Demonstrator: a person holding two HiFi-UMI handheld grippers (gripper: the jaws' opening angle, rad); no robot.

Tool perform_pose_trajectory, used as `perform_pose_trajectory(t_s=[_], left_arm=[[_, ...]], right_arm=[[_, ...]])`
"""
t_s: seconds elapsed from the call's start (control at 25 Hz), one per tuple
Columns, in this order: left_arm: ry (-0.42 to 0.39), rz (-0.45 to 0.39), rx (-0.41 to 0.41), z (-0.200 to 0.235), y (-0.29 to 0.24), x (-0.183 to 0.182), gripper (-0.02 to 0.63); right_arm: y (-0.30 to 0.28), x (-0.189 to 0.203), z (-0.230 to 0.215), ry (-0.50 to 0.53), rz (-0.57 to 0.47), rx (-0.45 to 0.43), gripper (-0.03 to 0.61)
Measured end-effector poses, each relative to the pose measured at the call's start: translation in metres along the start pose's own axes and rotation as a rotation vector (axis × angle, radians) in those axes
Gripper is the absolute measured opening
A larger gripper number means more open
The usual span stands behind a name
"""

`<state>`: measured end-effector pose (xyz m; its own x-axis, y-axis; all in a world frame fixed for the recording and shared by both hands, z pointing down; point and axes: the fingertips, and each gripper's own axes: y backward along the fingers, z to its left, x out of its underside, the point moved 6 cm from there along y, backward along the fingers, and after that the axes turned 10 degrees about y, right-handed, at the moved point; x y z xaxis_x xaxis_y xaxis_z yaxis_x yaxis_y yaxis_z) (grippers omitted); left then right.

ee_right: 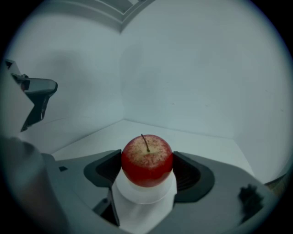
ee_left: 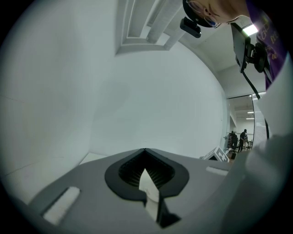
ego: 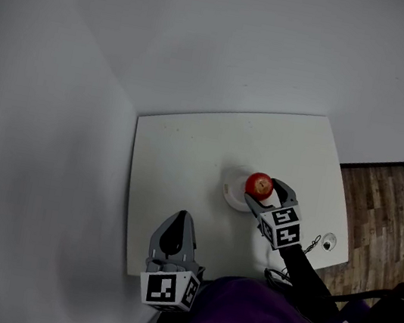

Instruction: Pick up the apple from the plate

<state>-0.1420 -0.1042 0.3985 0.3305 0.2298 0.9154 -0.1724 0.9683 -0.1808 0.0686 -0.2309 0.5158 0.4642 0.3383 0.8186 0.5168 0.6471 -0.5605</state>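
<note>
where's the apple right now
In the head view the apple sits on the white plate, right of centre on the table, between the right gripper's jaws, which press on both its sides.

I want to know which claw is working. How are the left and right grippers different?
The right gripper grips the apple on the plate; the left gripper is shut on nothing. The right is over the middle of the table; the left is at its near edge. Both have grey jaws.

Dim, flat lighting; dark vignetted corners, fisheye bending at edges.
</note>
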Motion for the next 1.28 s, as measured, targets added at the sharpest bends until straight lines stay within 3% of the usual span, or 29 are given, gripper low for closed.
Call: perform_pose_trajectory(t_s=[1.28], left_arm=[[-0.028,0.011,0.077,-0.037,0.006,0.004,0.006]], right_arm=[[0.081,-0.025,-0.016,-0.024,-0.161,0.104,0.356]])
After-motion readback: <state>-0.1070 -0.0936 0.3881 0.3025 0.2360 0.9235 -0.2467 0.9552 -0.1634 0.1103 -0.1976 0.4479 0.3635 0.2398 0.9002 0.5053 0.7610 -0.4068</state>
